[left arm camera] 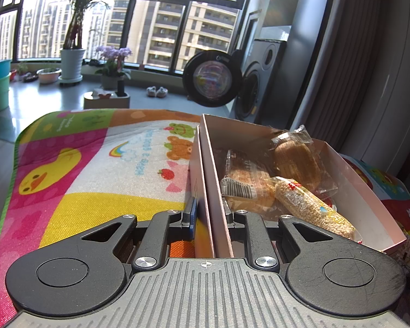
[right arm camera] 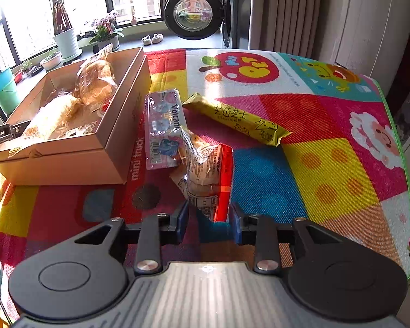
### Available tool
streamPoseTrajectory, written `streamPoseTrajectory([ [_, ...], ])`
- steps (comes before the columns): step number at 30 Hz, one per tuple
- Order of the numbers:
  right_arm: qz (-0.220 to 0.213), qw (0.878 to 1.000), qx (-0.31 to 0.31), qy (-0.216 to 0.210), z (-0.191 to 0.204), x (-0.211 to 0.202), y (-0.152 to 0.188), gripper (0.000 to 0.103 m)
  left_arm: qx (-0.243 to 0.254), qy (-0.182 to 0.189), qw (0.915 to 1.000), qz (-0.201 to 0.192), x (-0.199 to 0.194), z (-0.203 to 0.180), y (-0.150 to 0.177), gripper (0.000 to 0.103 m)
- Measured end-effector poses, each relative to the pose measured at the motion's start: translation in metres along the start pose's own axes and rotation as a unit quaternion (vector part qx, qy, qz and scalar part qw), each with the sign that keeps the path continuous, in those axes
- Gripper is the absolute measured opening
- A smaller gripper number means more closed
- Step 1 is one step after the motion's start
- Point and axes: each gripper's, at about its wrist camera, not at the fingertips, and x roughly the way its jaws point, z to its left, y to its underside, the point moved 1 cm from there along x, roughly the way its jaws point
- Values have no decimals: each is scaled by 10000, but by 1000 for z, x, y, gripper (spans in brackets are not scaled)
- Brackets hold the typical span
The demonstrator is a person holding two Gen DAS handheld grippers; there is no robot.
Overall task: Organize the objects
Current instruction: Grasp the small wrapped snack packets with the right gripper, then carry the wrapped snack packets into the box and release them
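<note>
A: How do you reckon that red snack packet (right arm camera: 209, 180) will handle?

B: Light and soft, I'd judge. It is crinkly film, slippery, with something crumbly inside, so a hard squeeze could crush it. The near end of the wrapper looks the safest hold.

A: Where is it?

B: On the play mat (right arm camera: 328, 169), near centre, just right of the cardboard box (right arm camera: 76, 161). The right gripper (right arm camera: 208, 222) is low and level, pointing away. Its blue pads flank the packet's near end, partly apart; I cannot tell whether they actually pinch it.

A: And the others?

B: A pink Volcano packet (right arm camera: 162, 128) touches the red one on its far left; a yellow bar (right arm camera: 237, 119) lies farther off to the right.

A: The other claw?

B: The left gripper (left arm camera: 209, 216) is clamped on the box's left wall, one finger inside, one outside, steadying it. Wrapped cakes (left arm camera: 295, 161) already lie inside.
</note>
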Motion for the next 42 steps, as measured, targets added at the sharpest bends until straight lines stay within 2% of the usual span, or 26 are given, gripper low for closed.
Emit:
streamPoseTrajectory([
  [11,163,9987,16,-490,18,-26,25,27,1,0,10000,1,0,0,0,19],
  [13,117,9987,-81,-494,24,-32,28,27,-3,3,10000,3,0,0,0,19],
  [14,-9,9991,-211,-360,27,-36,28,27,-5,7,10000,6,0,0,0,19],
  [15,-152,9991,-360,-173,30,-40,27,33,-8,12,10000,10,0,0,1,19],
  [16,-336,9980,-526,49,33,-42,24,51,-11,17,10000,12,1,0,1,19],
  [18,-634,9934,-875,384,37,-43,16,70,-17,25,10000,18,1,-1,1,19],
  [21,-795,9827,-1519,705,45,-32,5,70,-16,24,10000,17,1,-1,2,19],
  [23,-742,9807,-1627,789,44,-20,-3,71,-18,26,10000,17,1,-1,1,19],
  [32,-186,9960,-624,609,3,22,-23,70,-21,28,10000,18,1,-1,2,19],
  [37,-422,9953,-618,617,11,0,-20,69,-19,26,10000,18,1,-1,1,19],
  [39,-637,9948,-608,513,20,-16,-25,69,-17,25,10000,17,1,-1,1,19],
  [42,-903,9938,-628,-154,44,-41,-36,69,-19,27,10000,18,1,-1,1,19],
])
